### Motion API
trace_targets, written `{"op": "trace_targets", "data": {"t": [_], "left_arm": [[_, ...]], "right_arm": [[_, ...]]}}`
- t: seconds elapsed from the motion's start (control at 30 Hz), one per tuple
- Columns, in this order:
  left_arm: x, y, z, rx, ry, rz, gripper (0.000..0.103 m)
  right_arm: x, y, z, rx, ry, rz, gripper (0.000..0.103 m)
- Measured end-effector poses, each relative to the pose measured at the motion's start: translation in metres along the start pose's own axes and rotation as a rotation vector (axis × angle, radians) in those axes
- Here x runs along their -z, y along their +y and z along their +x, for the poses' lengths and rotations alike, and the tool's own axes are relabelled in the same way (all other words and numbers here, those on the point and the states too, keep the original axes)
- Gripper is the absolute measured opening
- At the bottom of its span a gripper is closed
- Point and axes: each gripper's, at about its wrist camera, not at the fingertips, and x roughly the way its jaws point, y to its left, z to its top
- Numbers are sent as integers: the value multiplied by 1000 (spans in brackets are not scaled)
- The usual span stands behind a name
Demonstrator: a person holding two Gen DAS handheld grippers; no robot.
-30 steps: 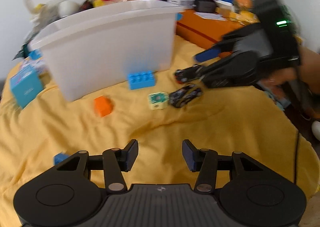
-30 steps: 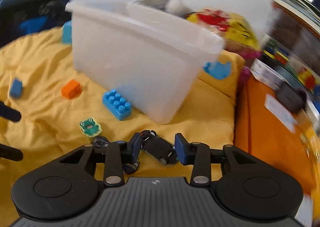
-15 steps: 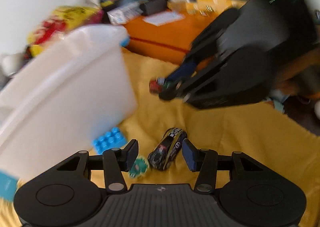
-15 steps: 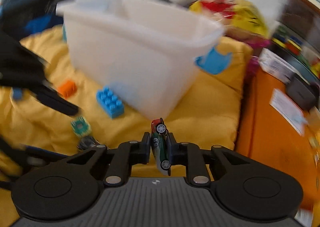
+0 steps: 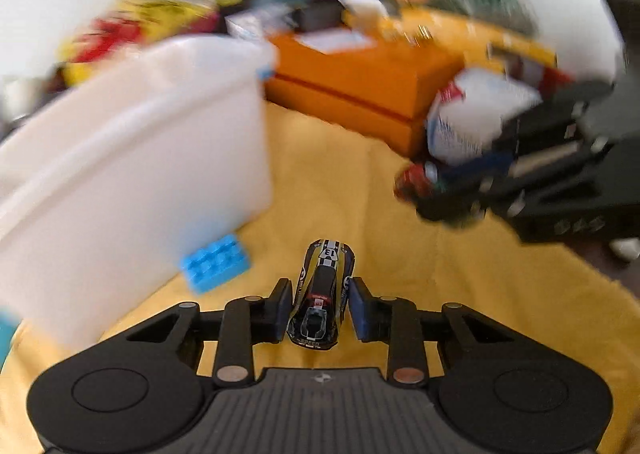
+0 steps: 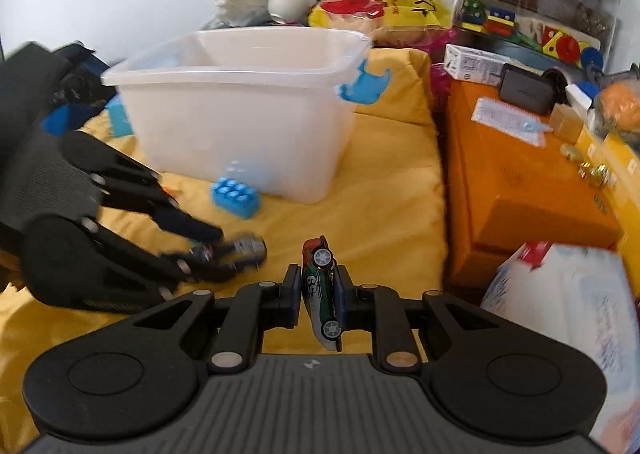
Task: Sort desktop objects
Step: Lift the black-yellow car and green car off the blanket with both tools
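A white bin (image 6: 240, 101) is stood on the yellow cloth (image 6: 380, 181) ahead and to the left of both sets of jaws, with a blue clip (image 6: 364, 83) at its right rim. A blue brick (image 5: 214, 262) is lain against the bin's near wall, ahead-left of the left gripper (image 5: 320, 308). A black car (image 5: 322, 294), marked 13, is set lengthwise between the left jaws, nose pointed away; the jaws are drawn close to its flanks, though it cannot be told whether firm contact is made, nor whether the car is lifted off the cloth. In the right wrist view the same gripper is seen blurred at left, its car (image 6: 236, 250) at the tips. A green-and-red car (image 6: 322, 294), turned on its side with wheels to the right, is pinched between the jaws of the right gripper (image 6: 318, 296) and held above the cloth. An orange box (image 6: 520, 181) is placed to the right of those jaws, and a white pack (image 6: 568, 318) at near right.
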Motion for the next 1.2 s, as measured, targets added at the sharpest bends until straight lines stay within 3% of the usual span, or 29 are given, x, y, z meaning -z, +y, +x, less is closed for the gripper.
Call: {"op": "trace_targets", "data": {"t": [0.13, 0.3, 0.4, 0.53, 0.57, 0.67, 0.77, 0.87, 1.03, 1.2], "left_arm": [[35, 9, -39, -89, -3, -150, 34], [88, 21, -58, -170, 96, -324, 34], [104, 31, -57, -190, 117, -364, 34], [102, 31, -46, -196, 101, -353, 34], [103, 31, -45, -192, 102, -354, 35], [104, 26, -47, -198, 96, -349, 37], [105, 23, -50, -192, 94, -344, 42], [107, 19, -52, -194, 96, -334, 43], [111, 17, -50, -191, 96, -322, 43], [113, 19, -48, -177, 89, -325, 43]], "right_arm": [[12, 6, 2, -183, 21, 102, 19], [25, 17, 25, -438, 122, 289, 19], [29, 19, 48, -501, 208, 394, 19], [36, 17, 59, -501, 234, 459, 20], [35, 14, 59, -488, 230, 461, 25], [35, 12, 48, -394, 202, 421, 32], [31, 14, 38, -301, 184, 340, 46], [27, 25, 26, -212, 167, 235, 46], [26, 53, 11, -155, 98, 111, 54], [40, 80, 28, -85, 139, -21, 50]]}}
